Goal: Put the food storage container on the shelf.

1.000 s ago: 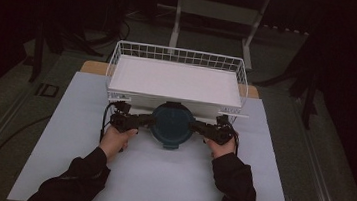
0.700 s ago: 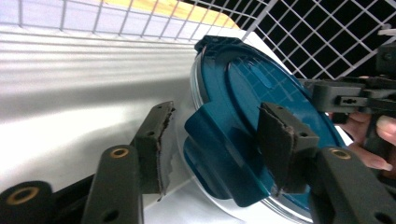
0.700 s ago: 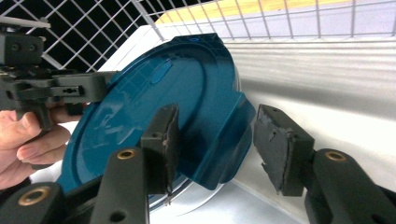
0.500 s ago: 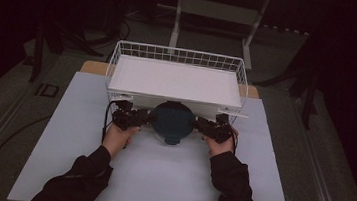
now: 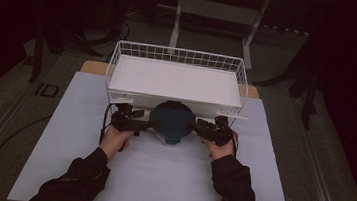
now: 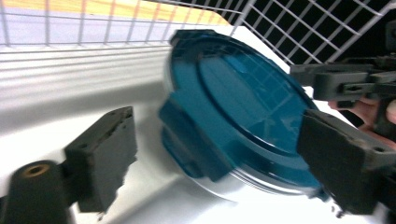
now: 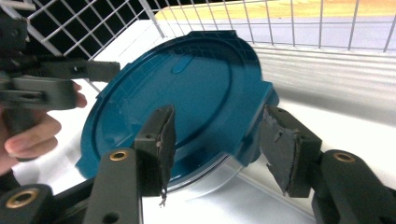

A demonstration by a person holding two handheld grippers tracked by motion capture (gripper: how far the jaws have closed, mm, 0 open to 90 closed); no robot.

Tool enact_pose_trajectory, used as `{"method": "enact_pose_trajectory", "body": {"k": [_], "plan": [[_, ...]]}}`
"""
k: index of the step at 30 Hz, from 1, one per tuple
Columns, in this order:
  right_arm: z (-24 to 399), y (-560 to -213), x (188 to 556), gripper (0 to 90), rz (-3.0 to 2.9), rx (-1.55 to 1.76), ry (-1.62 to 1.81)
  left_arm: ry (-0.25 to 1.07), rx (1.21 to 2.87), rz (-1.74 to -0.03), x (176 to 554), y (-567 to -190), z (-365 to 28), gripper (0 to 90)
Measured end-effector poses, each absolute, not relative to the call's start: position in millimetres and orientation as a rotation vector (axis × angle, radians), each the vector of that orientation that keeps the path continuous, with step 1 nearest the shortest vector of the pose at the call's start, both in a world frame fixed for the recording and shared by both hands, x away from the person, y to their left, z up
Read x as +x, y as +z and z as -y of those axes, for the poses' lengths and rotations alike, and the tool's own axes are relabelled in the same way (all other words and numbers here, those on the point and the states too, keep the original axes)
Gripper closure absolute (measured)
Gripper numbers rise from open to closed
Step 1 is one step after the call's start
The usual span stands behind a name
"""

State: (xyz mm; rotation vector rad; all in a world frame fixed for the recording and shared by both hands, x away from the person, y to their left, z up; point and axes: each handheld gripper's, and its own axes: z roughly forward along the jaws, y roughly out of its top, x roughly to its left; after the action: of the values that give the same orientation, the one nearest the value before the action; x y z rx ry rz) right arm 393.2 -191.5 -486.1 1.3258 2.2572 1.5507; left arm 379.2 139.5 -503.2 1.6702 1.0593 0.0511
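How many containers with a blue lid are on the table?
1. The container with the blue lid sits on the white table, just in front of the wire basket, between the two hands. Nothing suggests another is hidden.

Teal lid [image 5: 172,122], white wire basket [image 5: 178,56]

No readable text in any view.
No words, labels, brands, numbers or signs can be made out on the blue lid [image 6: 233,116], the wire basket [image 5: 178,56], or the white table cover [image 5: 158,179].
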Motion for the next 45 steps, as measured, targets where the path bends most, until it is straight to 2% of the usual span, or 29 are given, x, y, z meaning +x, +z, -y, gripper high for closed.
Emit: {"method": "enact_pose_trajectory", "body": {"k": [1,2,12,17,18,22,23,25,26,27,28,45], "plan": [[191.3,-484.4,390.8,44.7,-2.260,1.319,1.549,0.048,1.689,-1.029,378.8,-502.4,-139.9,1.0],[191.4,-483.1,389.2,44.7,-2.260,1.315,1.550,0.062,1.712,-0.995,377.9,-501.1,-140.4,0.0],[188.4,-473.2,366.1,46.1,-2.278,1.268,1.536,0.078,1.724,-0.894,346.5,-479.4,-140.7,0.0],[180.4,-469.4,347.0,51.8,-2.305,1.211,1.543,0.100,1.743,-0.852,330.1,-471.7,-143.9,0.0],[175.6,-467.5,339.0,59.0,-2.328,1.166,1.524,0.099,1.748,-0.844,326.1,-470.2,-144.9,0.0],[170.3,-466.0,331.8,65.3,-2.357,1.160,1.531,0.098,1.753,-0.828,312.7,-467.9,-147.3,0.0],[165.5,-466.5,327.2,72.1,-2.391,1.154,1.539,0.098,1.762,-0.824,308.5,-467.8,-147.9,0.0],[163.8,-466.9,325.7,75.4,-2.404,1.153,1.540,0.110,1.776,-0.814,301.5,-467.8,-148.6,0.0],[158.0,-468.9,321.9,84.5,-2.447,1.118,1.527,0.115,1.784,-0.810,298.3,-467.9,-149.0,0.0],[158.0,-468.9,321.9,84.5,-2.447,1.118,1.527,0.116,1.791,-0.808,296.1,-468.0,-149.6,0.0],[153.4,-471.9,320.6,89.7,-2.477,1.106,1.528,0.121,1.798,-0.805,292.5,-468.5,-150.2,0.0],[138.5,-491.6,330.3,90.0,-2.510,1.123,1.427,0.172,1.859,-0.819,255.9,-491.6,-157.9,0.0]]}}
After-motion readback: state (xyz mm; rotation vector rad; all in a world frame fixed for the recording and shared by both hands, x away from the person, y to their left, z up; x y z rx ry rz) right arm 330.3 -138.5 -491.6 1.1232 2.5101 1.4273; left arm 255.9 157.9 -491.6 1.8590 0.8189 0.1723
